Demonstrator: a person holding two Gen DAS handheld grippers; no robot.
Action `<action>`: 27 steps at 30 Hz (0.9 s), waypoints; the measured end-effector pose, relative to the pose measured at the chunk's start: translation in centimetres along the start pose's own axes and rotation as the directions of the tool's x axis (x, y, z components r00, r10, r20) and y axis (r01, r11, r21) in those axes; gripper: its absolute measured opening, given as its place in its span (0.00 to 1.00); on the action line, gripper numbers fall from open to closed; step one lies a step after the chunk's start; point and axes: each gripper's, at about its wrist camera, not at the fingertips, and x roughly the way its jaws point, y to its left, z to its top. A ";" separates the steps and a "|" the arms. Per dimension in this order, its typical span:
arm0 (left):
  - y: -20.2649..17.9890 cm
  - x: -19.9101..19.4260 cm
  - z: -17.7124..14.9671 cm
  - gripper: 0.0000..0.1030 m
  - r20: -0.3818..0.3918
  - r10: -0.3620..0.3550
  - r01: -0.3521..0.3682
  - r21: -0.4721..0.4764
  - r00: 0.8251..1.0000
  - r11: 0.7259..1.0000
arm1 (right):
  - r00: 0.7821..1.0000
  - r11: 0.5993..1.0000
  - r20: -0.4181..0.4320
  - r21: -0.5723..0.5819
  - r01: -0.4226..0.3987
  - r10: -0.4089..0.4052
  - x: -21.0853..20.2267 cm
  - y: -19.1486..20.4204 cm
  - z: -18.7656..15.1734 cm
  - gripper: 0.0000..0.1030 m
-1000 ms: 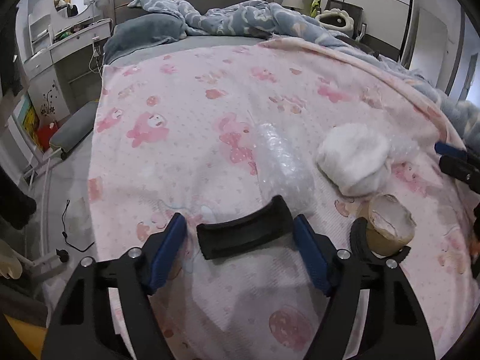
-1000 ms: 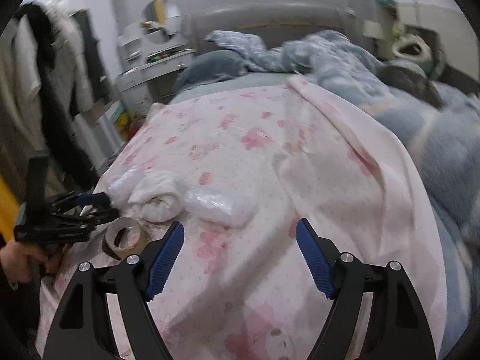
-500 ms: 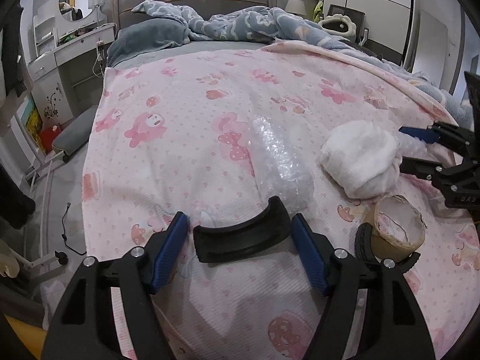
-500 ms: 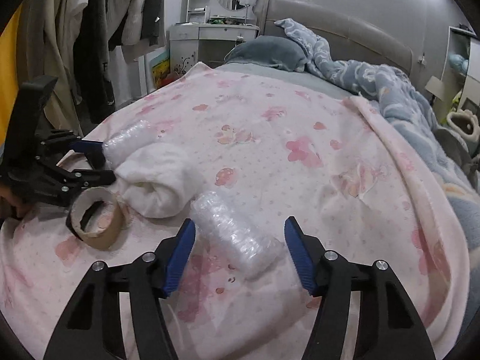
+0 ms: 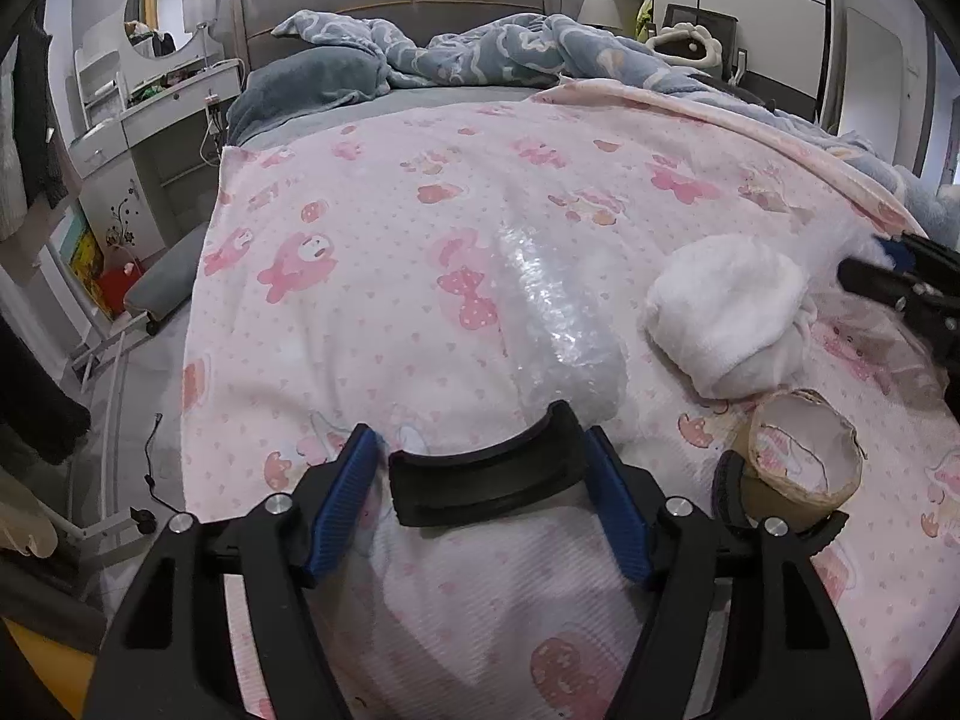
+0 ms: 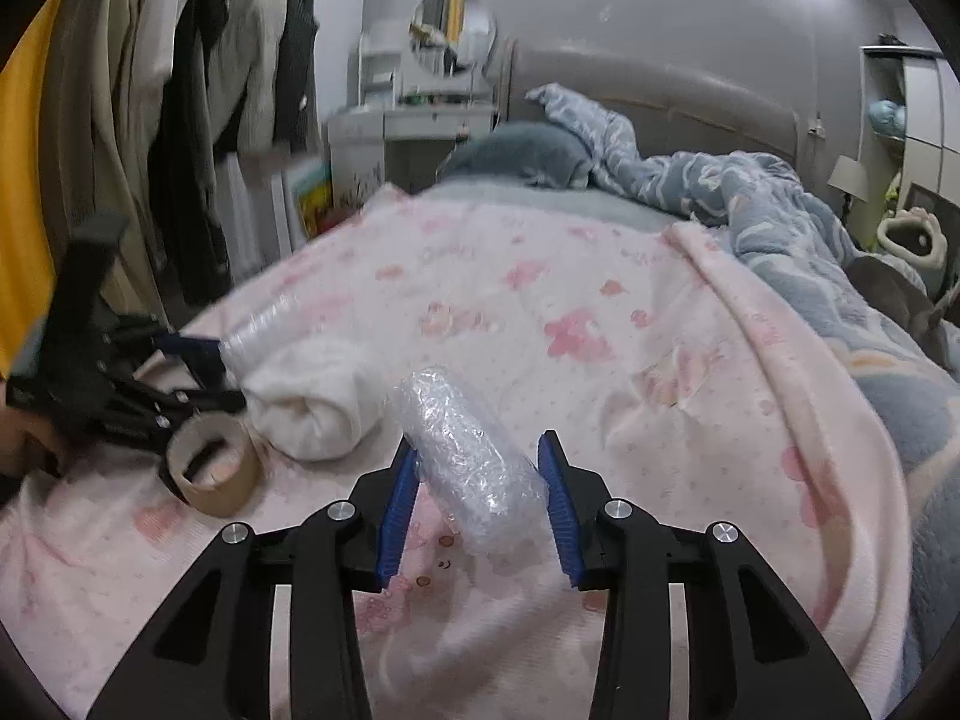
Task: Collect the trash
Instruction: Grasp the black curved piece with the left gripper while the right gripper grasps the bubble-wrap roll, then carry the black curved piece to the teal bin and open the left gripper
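On the pink blanket (image 5: 372,300) lies a black curved piece (image 5: 486,477) between the blue pads of my left gripper (image 5: 483,498). The jaws are closing; a thin gap shows at its left end. A long bubble-wrap roll (image 5: 558,324) lies just beyond, with a white crumpled wad (image 5: 726,312) and a cardboard tape core (image 5: 798,474) to its right. My right gripper (image 6: 477,498) is closing on a second, shorter bubble-wrap roll (image 6: 468,468), and both pads touch its sides. It also shows as the right gripper (image 5: 876,261) at the left wrist view's right edge.
A grey-blue duvet (image 6: 780,204) is heaped at the head and far side of the bed. The bed's left edge drops to a floor with a cable (image 5: 150,462). A dresser with a round mirror (image 5: 171,6) and hanging clothes (image 6: 198,120) stand beyond.
The right gripper has swung over the short bubble-wrap roll, and its jaws have narrowed from wide apart to touching it. The left pads have drawn slightly closer to the black piece.
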 end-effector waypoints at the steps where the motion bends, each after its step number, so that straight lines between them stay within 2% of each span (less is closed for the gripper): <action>1: 0.0 -0.1 0.0 0.67 0.001 0.001 -0.001 0.003 1.000 1.000 | 1.000 1.000 0.011 0.006 -0.003 0.003 -0.3 -0.1 0.0 0.40; 7: -0.3 -0.8 0.3 0.50 0.001 0.011 -0.011 0.025 1.000 1.000 | 0.999 1.000 0.035 0.010 -0.017 0.016 -0.9 -0.2 0.0 0.40; 11: -0.1 -1.1 0.5 0.44 -0.001 0.015 -0.015 0.012 1.000 1.000 | 0.999 1.000 0.039 0.020 -0.023 0.022 -1.1 -0.2 -0.2 0.40; 18: 0.2 -2.5 1.1 0.41 0.010 -0.001 0.001 -0.031 1.000 1.000 | 0.999 0.999 0.046 0.030 -0.029 0.028 -1.4 -0.4 -0.3 0.40; 24: 1.3 -4.5 2.1 0.41 0.024 0.026 -0.024 -0.089 0.999 0.996 | 0.997 0.999 0.060 0.030 -0.042 0.040 -1.7 -0.4 -0.4 0.40; 27: 1.5 -5.7 2.6 0.41 0.022 0.046 -0.044 -0.084 0.999 0.995 | 0.996 0.998 0.076 0.039 -0.050 0.047 -2.0 -0.7 -0.2 0.40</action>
